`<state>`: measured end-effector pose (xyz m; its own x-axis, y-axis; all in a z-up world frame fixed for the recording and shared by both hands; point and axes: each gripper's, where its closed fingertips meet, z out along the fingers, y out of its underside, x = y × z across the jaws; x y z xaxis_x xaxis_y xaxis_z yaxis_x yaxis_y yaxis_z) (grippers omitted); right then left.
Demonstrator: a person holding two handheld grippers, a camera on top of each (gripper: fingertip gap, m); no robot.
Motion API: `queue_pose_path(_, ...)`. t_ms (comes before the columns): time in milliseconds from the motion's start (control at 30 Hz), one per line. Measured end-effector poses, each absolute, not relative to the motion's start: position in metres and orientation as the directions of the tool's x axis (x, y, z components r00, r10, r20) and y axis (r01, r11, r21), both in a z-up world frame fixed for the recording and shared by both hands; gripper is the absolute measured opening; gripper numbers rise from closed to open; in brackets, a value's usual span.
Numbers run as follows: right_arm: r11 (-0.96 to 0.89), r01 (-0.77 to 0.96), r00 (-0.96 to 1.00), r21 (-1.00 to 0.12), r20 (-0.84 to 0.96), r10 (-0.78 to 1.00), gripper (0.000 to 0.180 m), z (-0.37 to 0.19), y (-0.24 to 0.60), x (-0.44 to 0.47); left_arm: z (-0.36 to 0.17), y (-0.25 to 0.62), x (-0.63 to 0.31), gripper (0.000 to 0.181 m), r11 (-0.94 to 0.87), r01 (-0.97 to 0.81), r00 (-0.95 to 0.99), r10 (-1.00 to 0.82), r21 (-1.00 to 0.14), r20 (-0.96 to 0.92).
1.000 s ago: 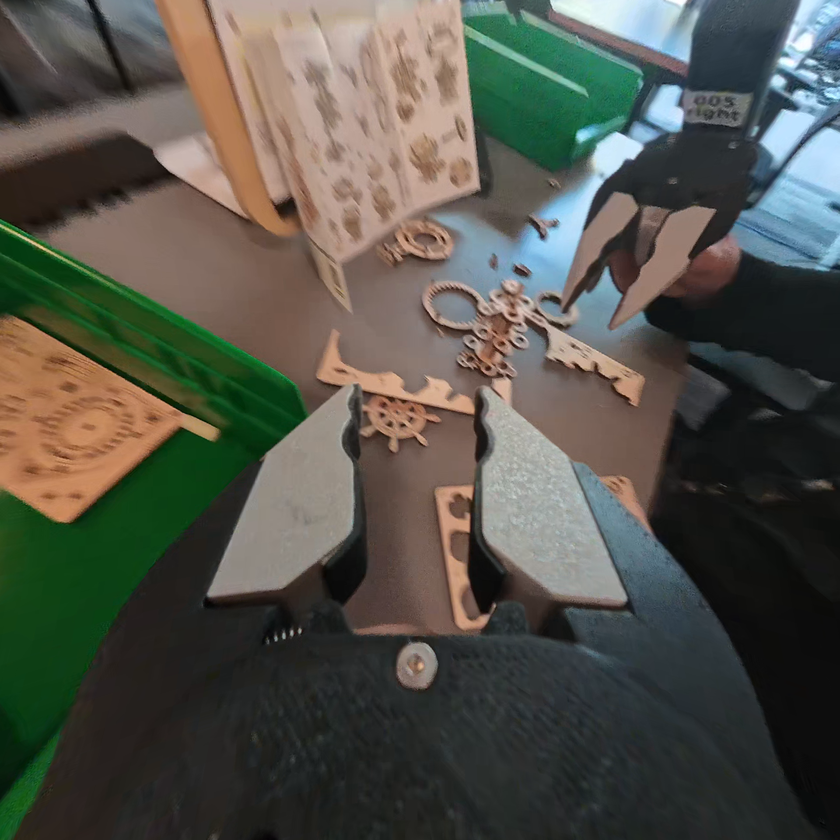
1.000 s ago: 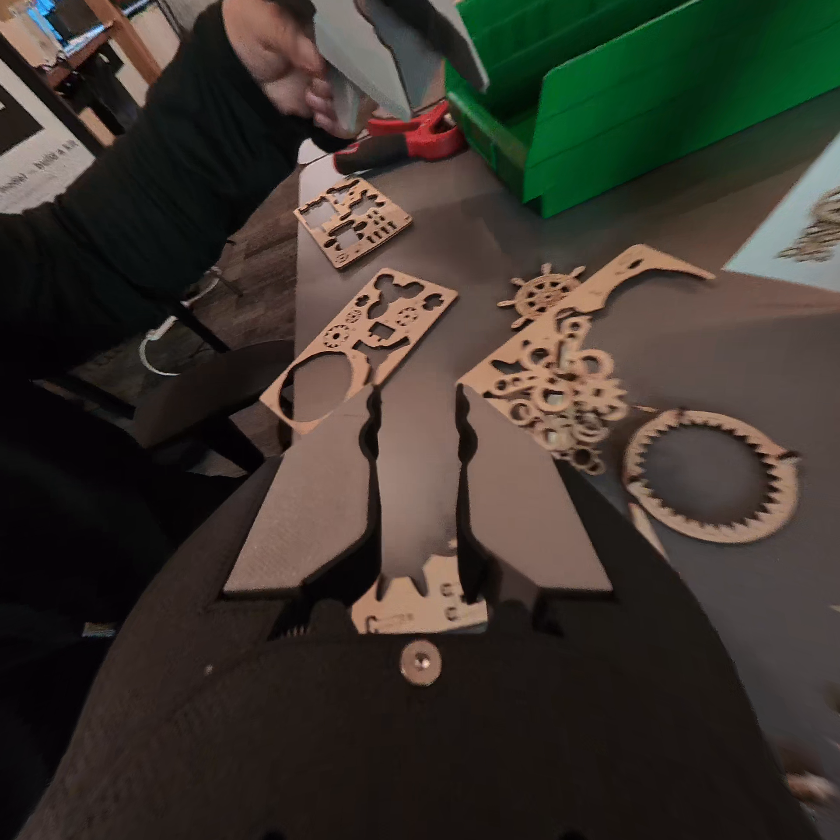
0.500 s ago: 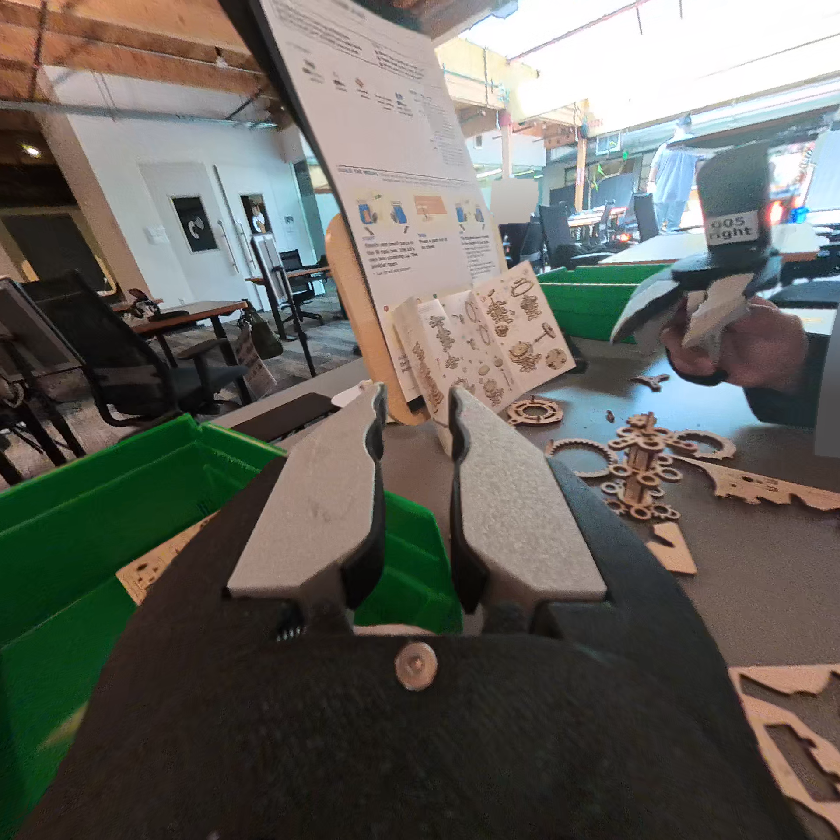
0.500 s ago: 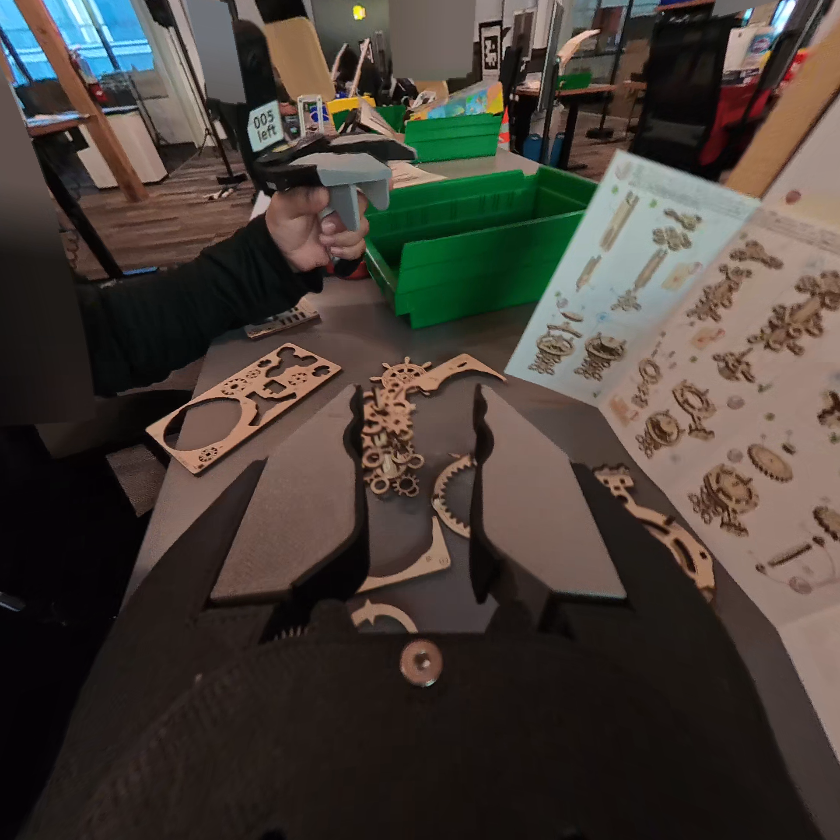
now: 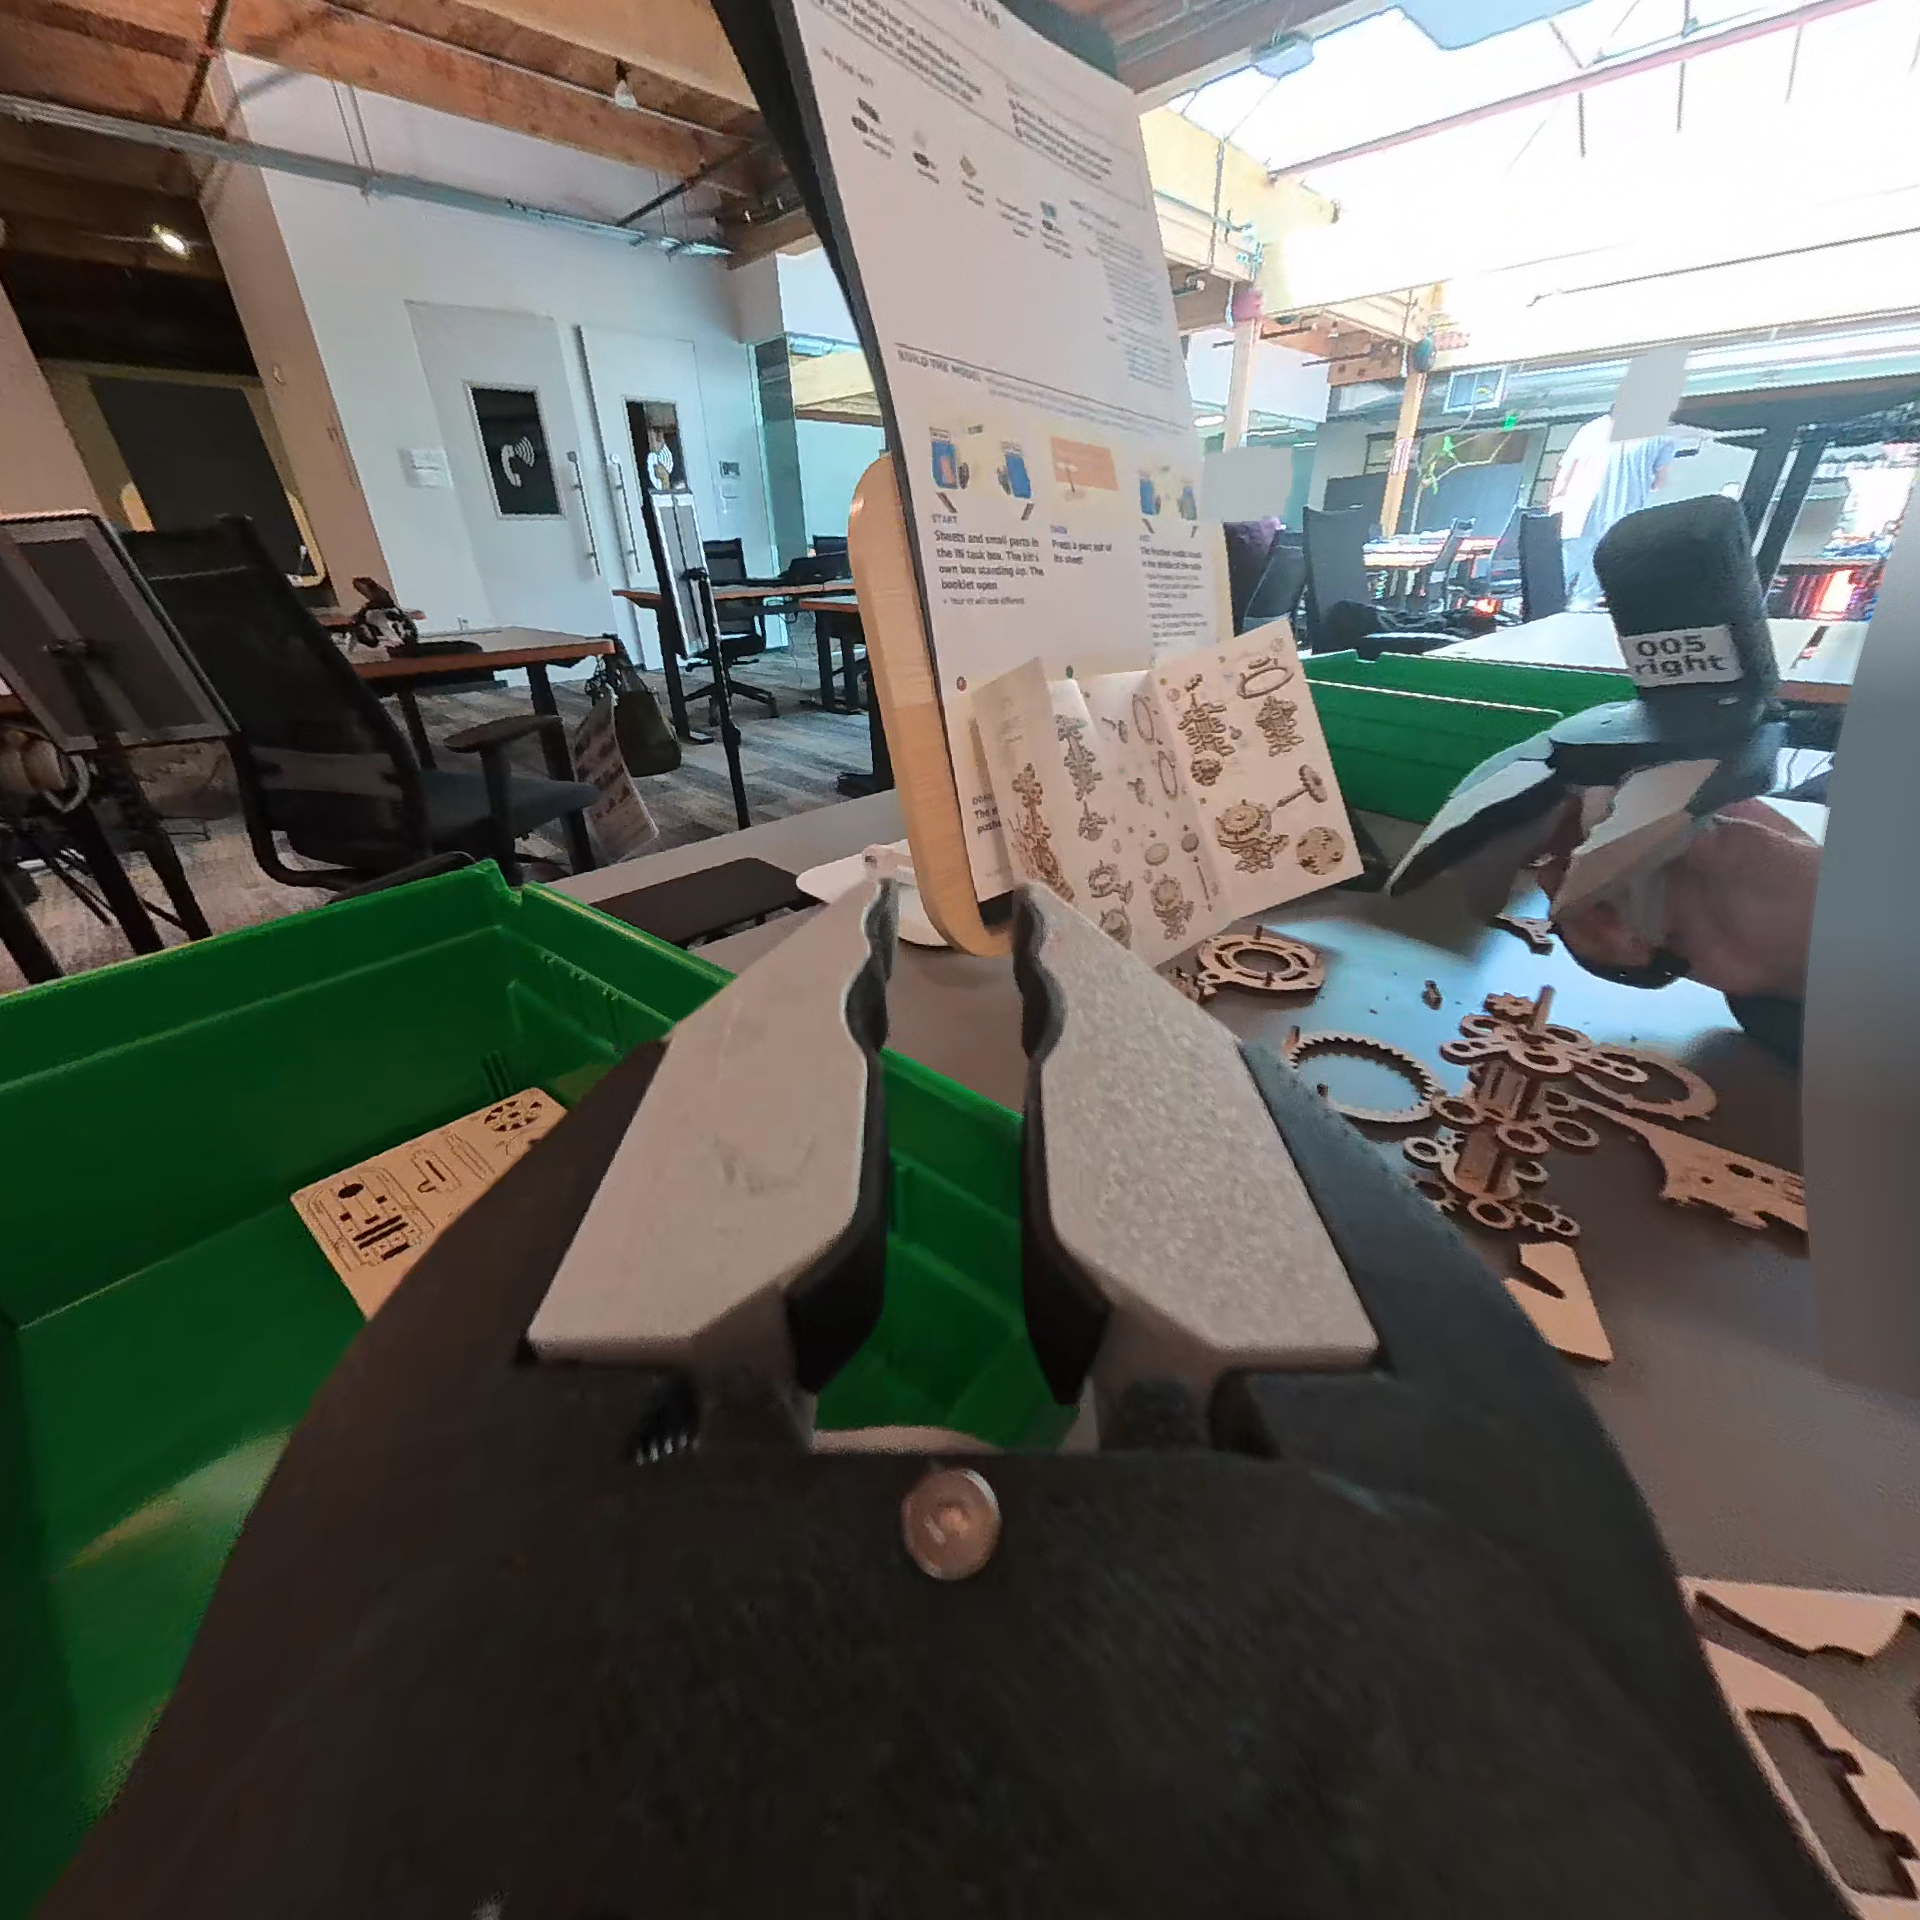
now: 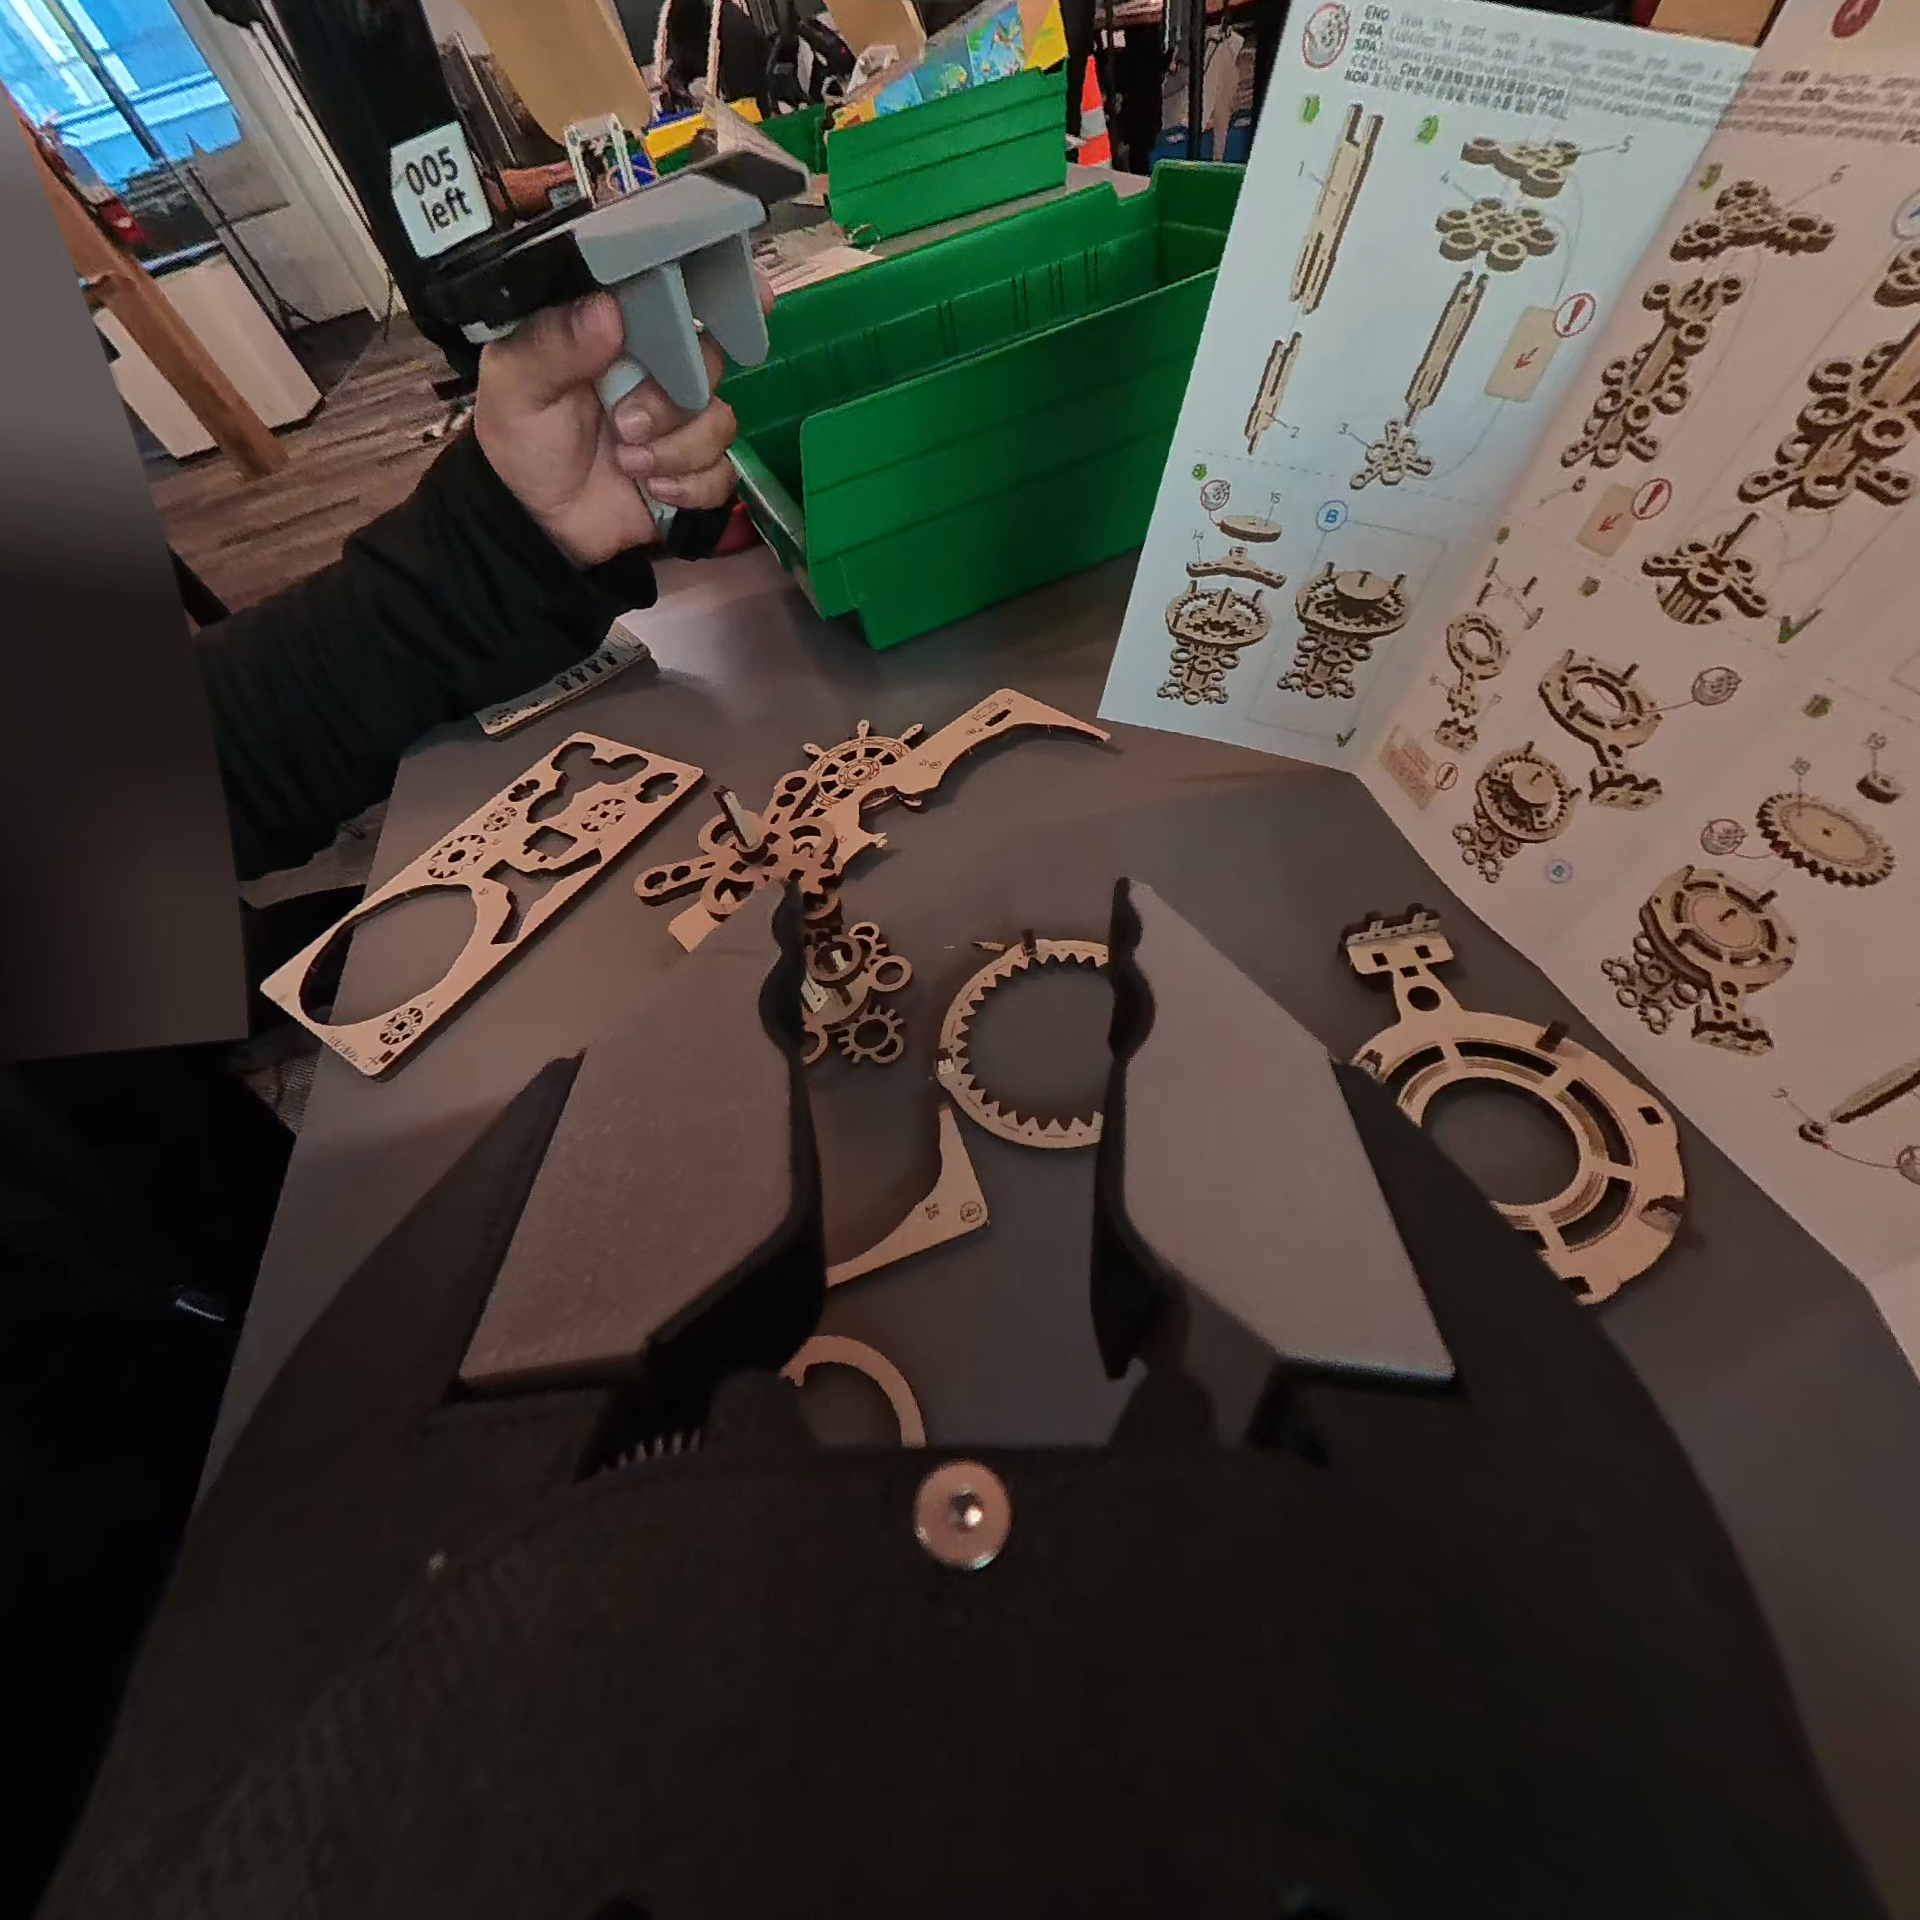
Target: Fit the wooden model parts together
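Note:
My right gripper (image 6: pixel 956 904) is open and empty, held just above the dark table (image 6: pixel 1195 810). Between and beyond its fingers lie a toothed wooden ring (image 6: pixel 1023 1039) and a part-built stack of gear-like pieces on an axle (image 6: pixel 769 862). A round wooden frame (image 6: pixel 1527 1132) lies to the right. My left gripper (image 5: pixel 951 935) is empty with a narrow gap between its fingers, raised over a green bin (image 5: pixel 312 1039). It also shows in the right wrist view (image 6: pixel 665 260), held up in a hand. The gear stack shows in the left wrist view (image 5: pixel 1507 1112).
An open instruction booklet (image 6: pixel 1558 468) stands at the right, against a board (image 5: pixel 1018 416). Punched-out wooden sheets (image 6: pixel 488 894) and offcuts (image 6: pixel 925 1205) lie on the table. The bin holds a wooden sheet (image 5: pixel 416 1195). More green bins (image 6: pixel 987 416) stand behind. The tips of one gripper are about 25 cm away from the tips of the other.
Both grippers tilted up from looking down at the table. The right gripper moved closer to the parts and opened wider. The left gripper's gap narrowed.

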<state>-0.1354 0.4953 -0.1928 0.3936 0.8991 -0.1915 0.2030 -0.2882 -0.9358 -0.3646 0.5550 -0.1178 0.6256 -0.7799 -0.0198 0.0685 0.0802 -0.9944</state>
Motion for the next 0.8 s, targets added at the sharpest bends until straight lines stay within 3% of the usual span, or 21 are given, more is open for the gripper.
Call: queue_pose_path(800, -0.291, 0.252, 0.383, -0.923, -0.181, 0.906, 0.056, -0.202, 0.490, -0.142, -0.125, 0.556, -0.360, 0.019, 0.087, 0.021, 0.630, -0.775, -0.996, -0.055)
